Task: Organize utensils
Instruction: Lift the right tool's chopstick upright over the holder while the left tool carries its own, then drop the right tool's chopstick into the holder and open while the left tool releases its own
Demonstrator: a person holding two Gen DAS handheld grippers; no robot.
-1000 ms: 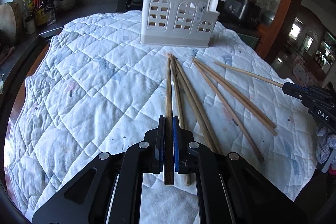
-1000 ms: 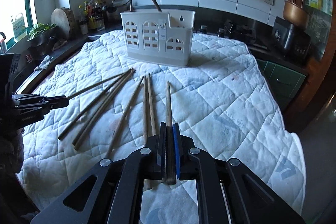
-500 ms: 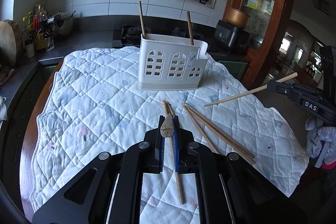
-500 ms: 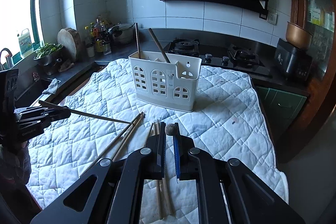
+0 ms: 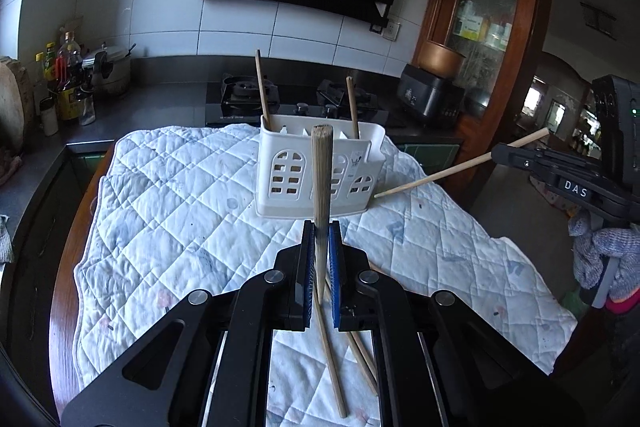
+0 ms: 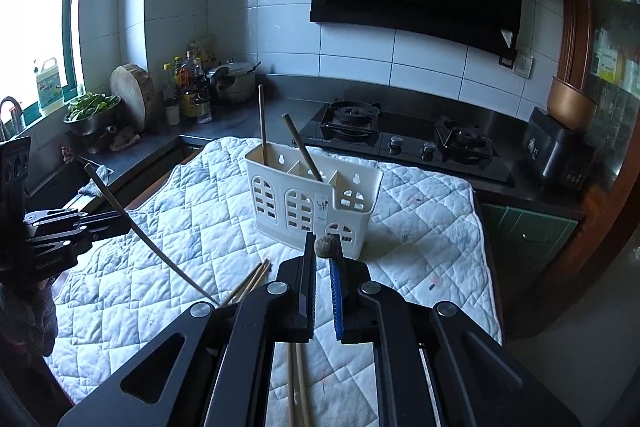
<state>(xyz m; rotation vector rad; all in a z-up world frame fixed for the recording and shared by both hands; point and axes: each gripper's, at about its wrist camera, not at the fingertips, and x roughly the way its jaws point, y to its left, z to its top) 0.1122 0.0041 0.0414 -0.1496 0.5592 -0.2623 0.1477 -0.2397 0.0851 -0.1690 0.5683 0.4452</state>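
White plastic holder (image 5: 320, 171): stands upright on the quilted cloth (image 5: 176, 211) toward the far side of the tabletop, with arched cut-outs on its front wall and dividers inside.
Holder, left compartment: one chopstick (image 6: 262, 125) stands nearly upright in it.
Holder, middle compartment: a second chopstick (image 6: 302, 146) leans in it, tilted to the left as seen from the right wrist.
Holder, right compartment: low and notched; I cannot tell what it holds.
Left gripper (image 5: 321, 239): clamped tight on one bamboo chopstick (image 5: 321, 179), whose blunt end rises in front of the holder.
Loose chopsticks (image 5: 362, 351): lie on the cloth under the grippers, near each other.
Right gripper (image 6: 322, 249): closed on another chopstick (image 6: 326, 246), seen end-on from its own camera; from the left wrist it shows as a long stick (image 5: 436, 175) slanting down toward the cloth beside the holder.
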